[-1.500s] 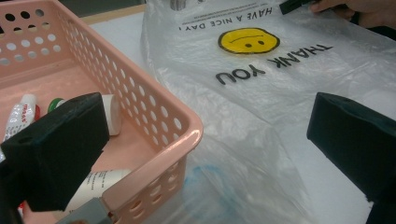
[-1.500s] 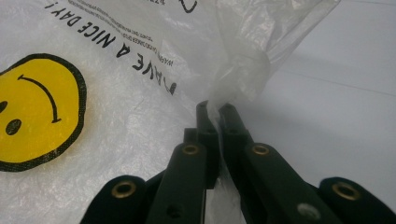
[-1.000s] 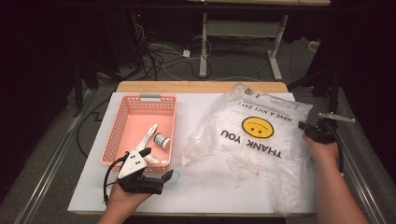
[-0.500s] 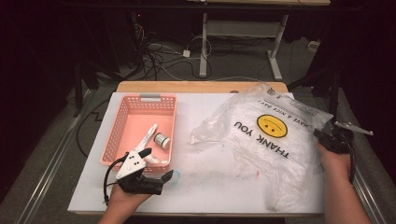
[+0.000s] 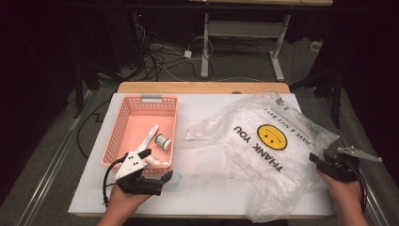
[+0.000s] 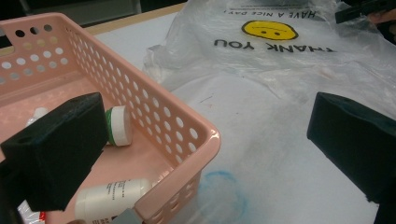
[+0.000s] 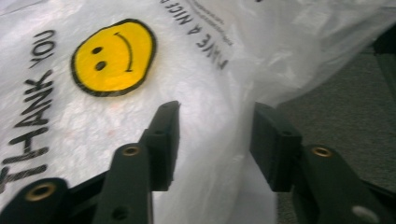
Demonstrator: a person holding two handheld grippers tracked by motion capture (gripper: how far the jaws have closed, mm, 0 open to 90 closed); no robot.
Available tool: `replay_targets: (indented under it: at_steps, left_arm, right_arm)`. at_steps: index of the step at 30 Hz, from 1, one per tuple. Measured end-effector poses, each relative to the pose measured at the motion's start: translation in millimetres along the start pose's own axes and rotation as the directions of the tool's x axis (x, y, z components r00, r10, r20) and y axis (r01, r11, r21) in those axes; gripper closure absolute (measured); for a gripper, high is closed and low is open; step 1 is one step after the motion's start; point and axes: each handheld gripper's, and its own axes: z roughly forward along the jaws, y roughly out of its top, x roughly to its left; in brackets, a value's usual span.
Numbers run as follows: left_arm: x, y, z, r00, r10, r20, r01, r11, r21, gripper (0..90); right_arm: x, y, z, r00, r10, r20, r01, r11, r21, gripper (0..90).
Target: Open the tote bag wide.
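Observation:
A clear plastic bag [image 5: 263,146] with a yellow smiley and "THANK YOU" lies spread over the right half of the white table [image 5: 207,188]. My right gripper [image 5: 321,162] sits at the bag's near right edge. In the right gripper view its jaws [image 7: 217,135] have just been opening; the bag's edge [image 7: 205,93] lies loose between them, unpressed. My left gripper [image 5: 157,165] rests at the near corner of the pink basket [image 5: 141,106], open wide. One jaw hangs over the basket [image 6: 187,126], the other over the table. A small white jar [image 6: 116,125] and a white bottle [image 6: 112,198] lie inside.
A white tube [image 5: 149,136] also lies in the basket beside the jar [image 5: 163,141]. A faint blue ring stain [image 6: 222,191] marks the table by the basket's corner. The table's right edge drops to grey floor [image 7: 345,102] just past the bag.
The right gripper has moved toward the near right edge of the table, pulling the bag with it, and its jaws have parted. The left gripper has stayed put.

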Motion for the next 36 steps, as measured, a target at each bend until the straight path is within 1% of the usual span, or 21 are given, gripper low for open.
replay_targets:
  at_steps: [2, 3, 4, 6, 10, 11, 14, 16, 19, 20, 23, 24, 26, 29, 31, 33, 34, 35, 36]
  left_arm:
    - [-0.5, -0.3, 0.5, 1.0000, 0.003, 0.002, -0.003, 1.0000, 0.001, 0.0]
    - [-0.8, -0.4, 0.6, 1.0000, 0.003, 0.003, -0.003, 1.0000, 0.003, 0.0]
    - [-1.0, -0.7, 0.8, 1.0000, 0.002, 0.005, -0.002, 1.0000, 0.002, 0.0]
    - [-1.6, -1.2, 0.7, 1.0000, 0.003, 0.007, -0.003, 1.0000, 0.003, 0.0]
    - [-2.4, -1.5, -1.0, 0.9999, 0.005, 0.010, -0.005, 1.0000, -0.002, 0.0]
    - [-2.7, -1.6, -1.4, 0.9999, 0.007, 0.011, -0.007, 1.0000, -0.002, 0.0]
    - [-3.5, -2.7, -2.6, 0.9999, 0.005, 0.012, -0.005, 1.0000, -0.007, 0.0]
    - [-3.0, -3.5, -1.8, 1.0000, 0.002, -0.005, -0.002, 1.0000, 0.004, 0.0]
    - [0.7, -4.1, 0.9, 0.9991, -0.042, -0.003, 0.042, 0.9989, 0.022, 0.0]
    - [1.4, -4.4, 1.9, 0.9989, -0.046, -0.002, 0.046, 0.9986, 0.027, 0.0]
    - [0.8, -4.5, 4.1, 0.9992, -0.039, -0.012, 0.039, 0.9983, 0.043, 0.0]
    - [0.7, -4.4, 4.5, 0.9992, -0.039, -0.012, 0.039, 0.9982, 0.044, 0.0]
    - [0.6, -4.6, 4.5, 0.9990, -0.045, -0.009, 0.045, 0.9981, 0.043, 0.0]
    - [1.6, -5.5, 4.0, 0.9984, -0.056, -0.009, 0.056, 0.9972, 0.049, 0.0]
    - [2.6, -5.9, 3.2, 0.9982, -0.059, -0.009, 0.059, 0.9971, 0.047, 0.0]
    - [3.2, -5.6, 2.3, 0.9980, -0.063, -0.007, 0.063, 0.9969, 0.047, 0.0]
    - [3.0, -4.8, 1.8, 0.9978, -0.066, -0.011, 0.066, 0.9963, 0.055, 0.0]
    - [2.4, -4.1, 1.5, 0.9980, -0.061, -0.016, 0.062, 0.9965, 0.056, 0.0]
    - [1.9, -3.3, 1.5, 0.9982, -0.059, -0.012, 0.060, 0.9968, 0.053, 0.0]
  right_arm:
    - [7.4, -1.1, -1.3, 0.9997, -0.016, -0.017, 0.016, 1.000, 0.001, 50.9]
    - [11.9, -1.5, -2.1, 0.9995, -0.013, -0.027, 0.013, 1.000, 0.000, 50.3]
    - [14.8, -1.8, -1.8, 0.9987, -0.033, -0.038, 0.033, 0.999, -0.005, 50.2]
    - [21.7, -3.0, -1.2, 0.9973, -0.046, -0.058, 0.045, 0.999, -0.005, 48.2]
    - [34.4, -6.9, -4.7, 0.9943, -0.058, -0.089, 0.058, 0.998, -0.014, 39.9]
    - [36.8, -8.2, -7.3, 0.9941, -0.064, -0.088, 0.063, 0.998, -0.017, 37.0]
    - [38.7, -11.0, -19.2, 0.9935, -0.089, -0.072, 0.086, 0.995, -0.046, 29.9]
    - [38.7, -13.2, -28.6, 0.9931, -0.090, -0.074, 0.085, 0.994, -0.070, 27.1]
    - [38.9, -14.9, -40.7, 0.9916, -0.094, -0.089, 0.085, 0.991, -0.100, 23.2]
    - [39.0, -15.2, -43.5, 0.9907, -0.097, -0.095, 0.086, 0.990, -0.113, 22.1]
    - [39.9, -14.1, -45.9, 0.9874, -0.108, -0.116, 0.092, 0.986, -0.140, 15.4]
    - [40.8, -13.5, -45.7, 0.9860, -0.114, -0.122, 0.095, 0.984, -0.149, 14.2]
    - [45.1, -12.4, -44.3, 0.9826, -0.137, -0.126, 0.116, 0.981, -0.158, 8.8]
    - [54.8, -10.1, -40.2, 0.9741, -0.173, -0.146, 0.148, 0.975, -0.167, 4.6]
    - [62.6, -7.6, -37.4, 0.9672, -0.188, -0.170, 0.159, 0.972, -0.175, 1.2]
    - [71.7, -4.6, -34.9, 0.9616, -0.208, -0.178, 0.177, 0.968, -0.178, 0.0]
    - [76.2, -3.2, -33.6, 0.9593, -0.214, -0.184, 0.182, 0.967, -0.178, 0.0]
    - [80.1, -1.9, -32.0, 0.9566, -0.222, -0.189, 0.190, 0.967, -0.172, 0.0]
    - [84.0, -0.9, -30.3, 0.9555, -0.220, -0.197, 0.188, 0.968, -0.167, 0.0]
